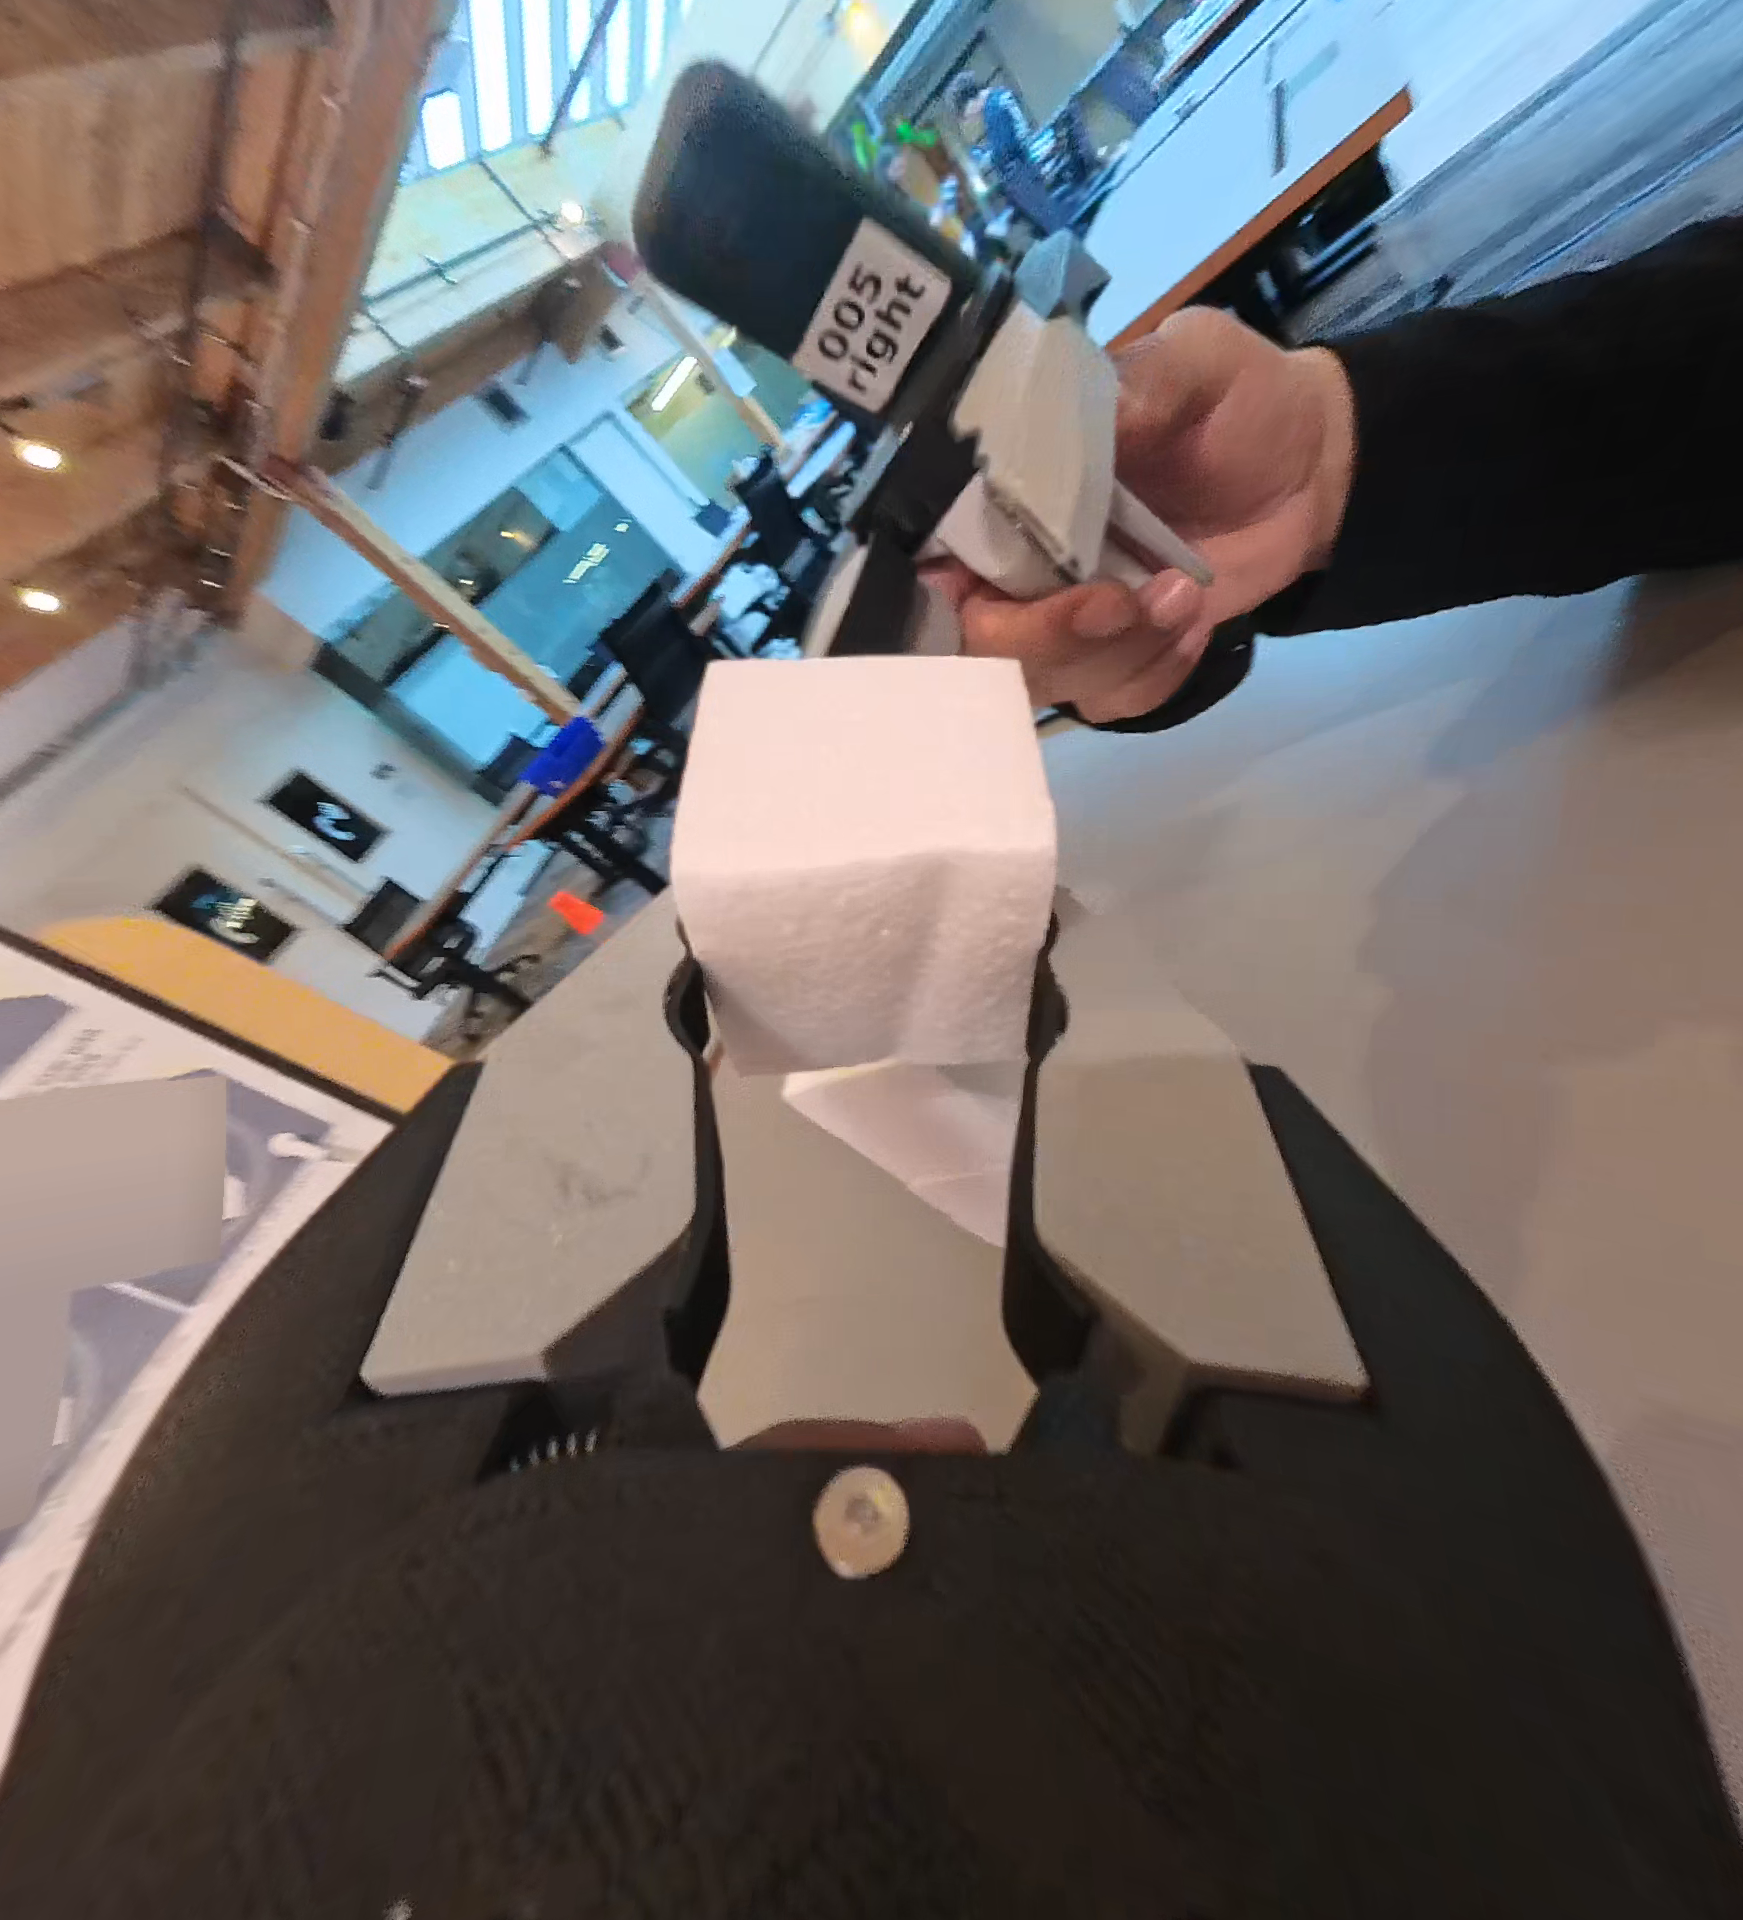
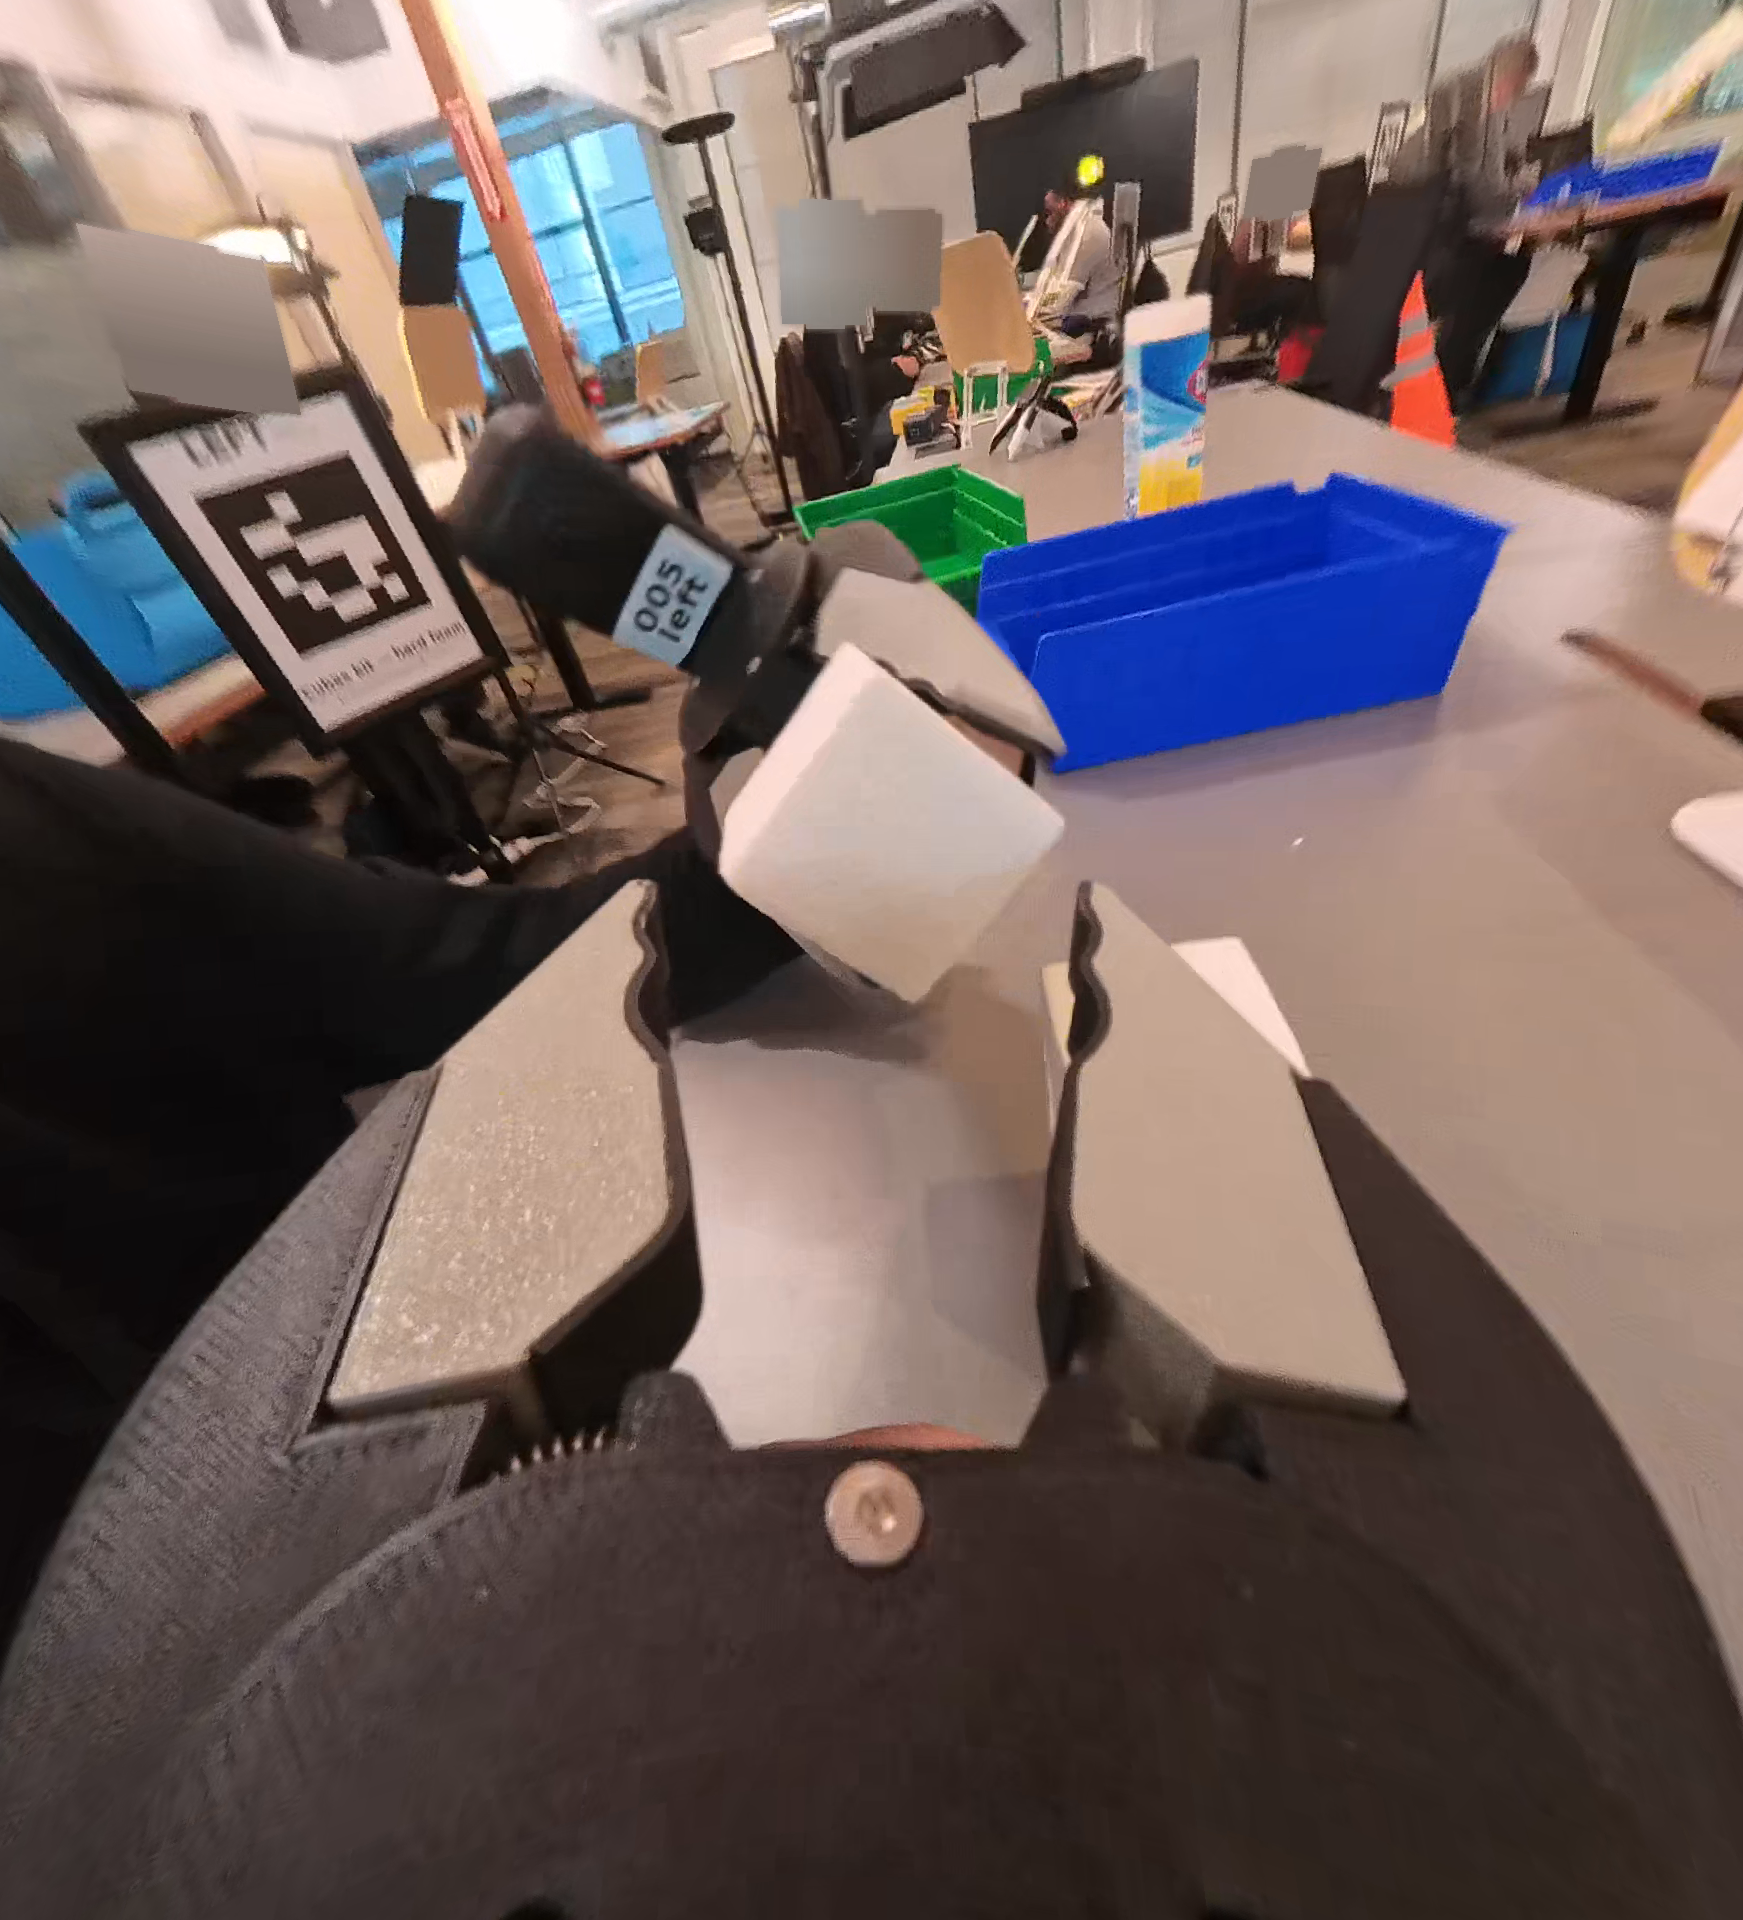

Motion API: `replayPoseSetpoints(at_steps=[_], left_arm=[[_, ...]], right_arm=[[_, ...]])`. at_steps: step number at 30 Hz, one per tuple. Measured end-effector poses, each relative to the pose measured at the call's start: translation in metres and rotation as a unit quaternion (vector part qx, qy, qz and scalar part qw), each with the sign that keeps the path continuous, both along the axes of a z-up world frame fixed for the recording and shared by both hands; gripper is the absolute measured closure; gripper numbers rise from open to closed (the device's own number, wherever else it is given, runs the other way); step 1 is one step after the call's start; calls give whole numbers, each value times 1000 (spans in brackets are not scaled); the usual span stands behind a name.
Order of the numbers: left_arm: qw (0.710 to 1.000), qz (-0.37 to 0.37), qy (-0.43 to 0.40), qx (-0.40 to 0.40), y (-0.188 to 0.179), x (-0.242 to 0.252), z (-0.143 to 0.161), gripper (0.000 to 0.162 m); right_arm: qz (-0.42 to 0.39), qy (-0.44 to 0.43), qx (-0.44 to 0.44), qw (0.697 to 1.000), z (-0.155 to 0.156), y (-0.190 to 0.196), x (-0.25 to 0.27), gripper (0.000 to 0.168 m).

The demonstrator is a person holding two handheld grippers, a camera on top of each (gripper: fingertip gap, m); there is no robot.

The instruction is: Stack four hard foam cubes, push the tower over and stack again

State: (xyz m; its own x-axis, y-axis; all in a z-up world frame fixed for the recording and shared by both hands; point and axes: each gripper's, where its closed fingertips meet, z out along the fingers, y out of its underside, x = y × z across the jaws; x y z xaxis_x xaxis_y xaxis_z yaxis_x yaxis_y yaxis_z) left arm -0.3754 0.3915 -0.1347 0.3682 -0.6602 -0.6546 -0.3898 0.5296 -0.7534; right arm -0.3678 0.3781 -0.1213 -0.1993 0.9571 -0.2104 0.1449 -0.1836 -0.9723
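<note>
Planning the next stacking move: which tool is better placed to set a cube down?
Left. The left tool already grips a cube above the table; the right tool is open and empty.

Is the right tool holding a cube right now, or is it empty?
Empty and open. In its own view the right tool has bare grey table between its fingers; the white cube beyond is clamped in the left tool.

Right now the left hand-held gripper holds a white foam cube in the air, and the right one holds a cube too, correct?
Not quite. The left hand-held gripper does hold a cube in the air, but the right hand-held gripper is open and empty, as the right wrist view shows.
</note>
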Motion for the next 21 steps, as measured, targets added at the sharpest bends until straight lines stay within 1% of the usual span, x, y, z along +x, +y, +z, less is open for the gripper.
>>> replayPoseSetpoints(at_steps=[3,6,9,13,14,16,21], left_arm=[[999,24,6,47,-3,0,10,102],[994,49,36,88,-4,4,9,102],[989,63,68,113,-4,10,3,102],[986,62,83,129,-6,17,-1,102],[986,59,85,132,-8,18,-1,102],[985,55,90,134,-10,20,-2,102],[986,56,87,129,-7,19,-4,103]], right_arm=[[8,12,-70,997,8,3,4,95],[35,30,-107,993,19,-5,8,98],[28,13,-97,995,14,-7,4,98],[14,-18,-83,996,2,-9,-4,98],[14,-22,-81,996,1,-10,-6,99],[14,-25,-73,997,-2,-11,-8,111],[8,-19,-52,998,-2,-9,-9,112]])
